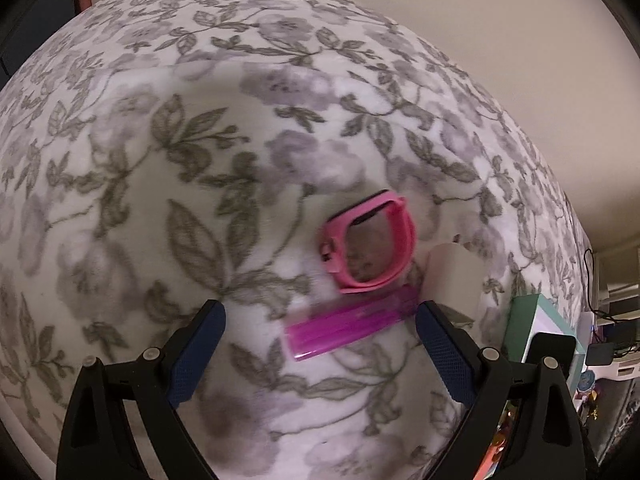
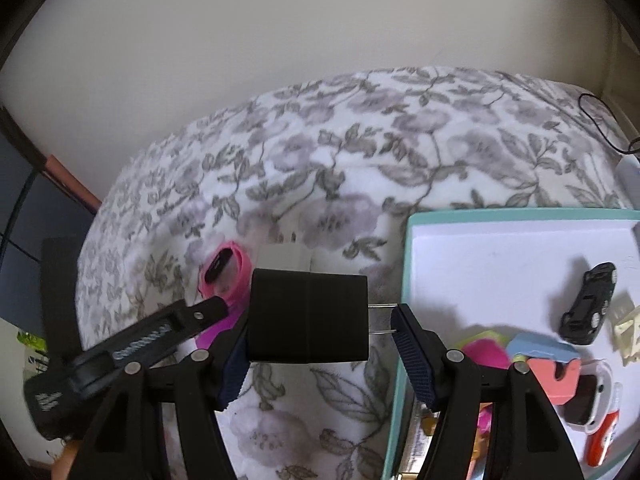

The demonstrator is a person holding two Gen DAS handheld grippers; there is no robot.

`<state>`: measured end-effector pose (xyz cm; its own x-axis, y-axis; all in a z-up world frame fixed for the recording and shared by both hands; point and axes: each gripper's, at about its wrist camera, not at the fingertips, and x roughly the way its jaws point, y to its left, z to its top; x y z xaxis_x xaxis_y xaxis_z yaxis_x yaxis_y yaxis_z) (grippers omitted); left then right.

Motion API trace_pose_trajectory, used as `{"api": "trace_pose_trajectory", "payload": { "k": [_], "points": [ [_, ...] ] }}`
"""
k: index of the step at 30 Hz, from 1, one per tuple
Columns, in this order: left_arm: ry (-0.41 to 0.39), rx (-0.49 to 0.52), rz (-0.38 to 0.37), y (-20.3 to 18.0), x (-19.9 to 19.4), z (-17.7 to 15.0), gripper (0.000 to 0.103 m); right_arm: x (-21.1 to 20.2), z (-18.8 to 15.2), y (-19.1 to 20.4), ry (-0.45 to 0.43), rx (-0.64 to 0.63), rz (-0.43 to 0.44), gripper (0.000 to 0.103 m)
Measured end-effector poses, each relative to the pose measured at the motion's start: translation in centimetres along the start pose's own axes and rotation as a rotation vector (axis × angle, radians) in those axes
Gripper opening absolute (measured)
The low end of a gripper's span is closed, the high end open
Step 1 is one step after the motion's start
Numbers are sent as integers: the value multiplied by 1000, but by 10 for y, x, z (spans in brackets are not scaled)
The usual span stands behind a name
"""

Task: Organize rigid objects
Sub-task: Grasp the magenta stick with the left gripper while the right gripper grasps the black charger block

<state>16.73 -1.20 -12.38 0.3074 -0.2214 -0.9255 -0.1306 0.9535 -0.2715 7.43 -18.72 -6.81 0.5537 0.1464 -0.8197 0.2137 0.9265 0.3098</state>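
My right tongs (image 2: 320, 336) are clamped on one black square plastic plug block (image 2: 308, 312). One finger presses its side, and its two thin metal pins reach the tip of the other finger. The block is up off the white fuzzy blanket with grey flowers (image 2: 360, 152). Just to the right of these tongs is one light green cardboard box with a white inside (image 2: 404, 280). In it I count one small black toy car (image 2: 588, 304), and nearer to me a heap of pink, blue and orange-red bits that I cannot count well. My left tongs (image 1: 320, 344) are wide apart and hold nothing. Right between their tips, a little ahead, lies one flat see-through purple plastic strip (image 1: 348, 326) on the blanket. Its far end lies close to the right finger (image 1: 444, 352). Just past the strip sits one pink rubber wrist watch with a dark face (image 1: 368, 244), its band closed in a loop. Beside the watch, to the right, stands one white plastic plug block (image 1: 452, 276). So I count two plug blocks, one black and one white, one watch and one strip. Past the blanket is a plain cream wall (image 1: 480, 20).
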Motion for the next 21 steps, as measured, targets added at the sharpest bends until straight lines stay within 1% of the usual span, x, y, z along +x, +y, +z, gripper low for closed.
{"api": "trace_pose_trajectory", "payload": {
  "k": [5, 11, 14, 17, 21],
  "points": [
    [-19, 39, 38, -20, 15, 5, 96, -6, 3, -8, -12, 13, 4, 69],
    [-49, 46, 81, -26, 26, 16, 96, -6, 3, -13, -10, 27, 10, 69],
    [-65, 75, 119, -36, 34, 21, 96, -5, 3, -12, -7, 22, 11, 69],
    [-70, 124, 159, -49, 44, 24, 96, -4, 2, -11, -4, 15, 9, 69],
    [-46, 141, 179, -49, 47, 24, 96, -4, 2, -12, 1, 10, 1, 69]
  ]
}}
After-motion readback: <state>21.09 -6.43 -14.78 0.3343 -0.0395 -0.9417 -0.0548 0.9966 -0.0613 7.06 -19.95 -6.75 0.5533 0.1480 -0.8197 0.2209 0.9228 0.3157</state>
